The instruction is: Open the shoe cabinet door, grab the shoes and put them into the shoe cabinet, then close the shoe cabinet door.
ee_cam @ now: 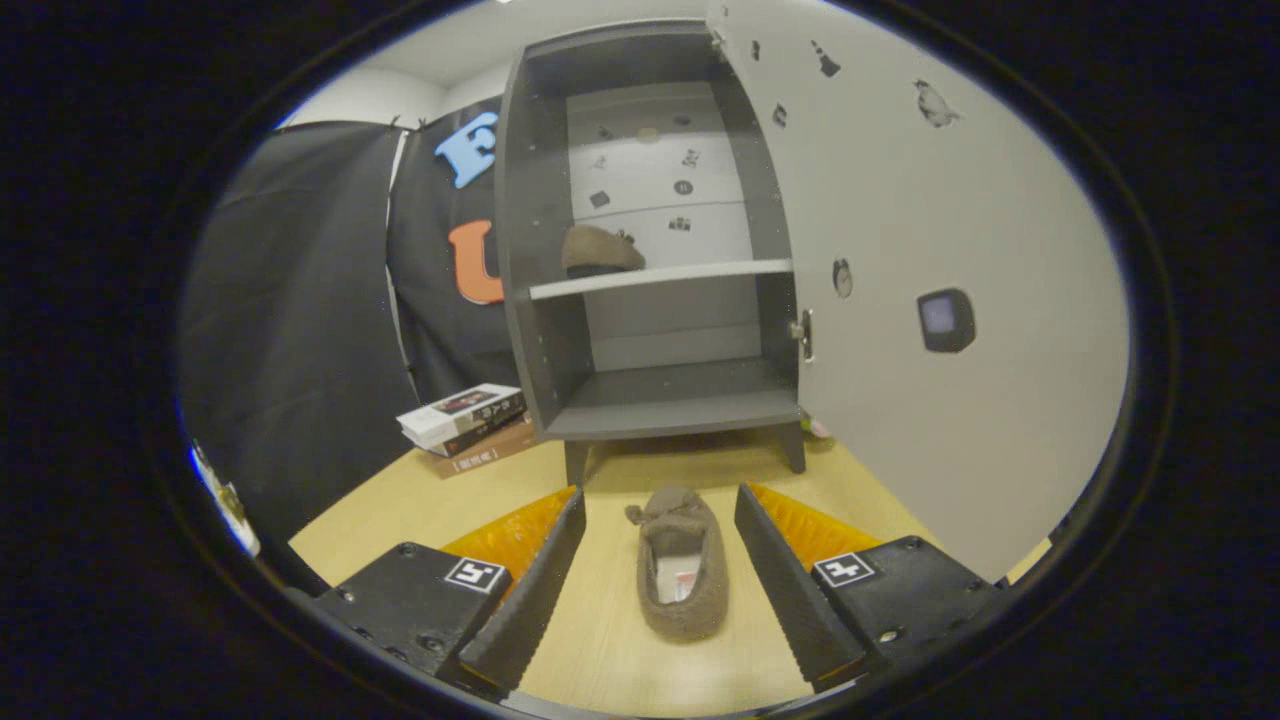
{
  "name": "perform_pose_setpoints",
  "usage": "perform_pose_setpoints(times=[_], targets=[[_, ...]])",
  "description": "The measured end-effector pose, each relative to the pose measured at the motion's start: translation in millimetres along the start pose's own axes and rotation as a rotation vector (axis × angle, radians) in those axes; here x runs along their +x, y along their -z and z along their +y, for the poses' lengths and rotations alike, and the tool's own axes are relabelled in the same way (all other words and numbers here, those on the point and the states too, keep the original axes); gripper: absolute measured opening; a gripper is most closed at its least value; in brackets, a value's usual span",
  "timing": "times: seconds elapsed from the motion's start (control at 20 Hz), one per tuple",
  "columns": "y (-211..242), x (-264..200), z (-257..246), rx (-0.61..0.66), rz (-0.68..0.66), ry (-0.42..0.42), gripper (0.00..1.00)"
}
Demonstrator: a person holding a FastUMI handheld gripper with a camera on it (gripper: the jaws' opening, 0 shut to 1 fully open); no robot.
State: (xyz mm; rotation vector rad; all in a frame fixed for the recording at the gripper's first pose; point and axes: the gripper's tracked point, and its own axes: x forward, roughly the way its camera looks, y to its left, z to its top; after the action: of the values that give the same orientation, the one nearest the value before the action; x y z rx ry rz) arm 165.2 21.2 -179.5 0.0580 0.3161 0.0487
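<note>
Between spread fingers (662, 580), slipper (680, 575) points toward cabinet (640, 300).

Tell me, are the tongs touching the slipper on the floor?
Apart. In the gripper view the open tongs straddle the slipper, with bare floor visible between it and each finger.
</note>
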Motion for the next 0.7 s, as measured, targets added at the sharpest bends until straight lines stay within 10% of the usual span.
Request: perform_pose_setpoints(times=[0.55,0.7], targets=[[47.3,35.4,-8.4,-0.078,0.165,0.038,0.71],[57.2,41.0,-7.0,-0.021,0.222,0.028,0.42]])
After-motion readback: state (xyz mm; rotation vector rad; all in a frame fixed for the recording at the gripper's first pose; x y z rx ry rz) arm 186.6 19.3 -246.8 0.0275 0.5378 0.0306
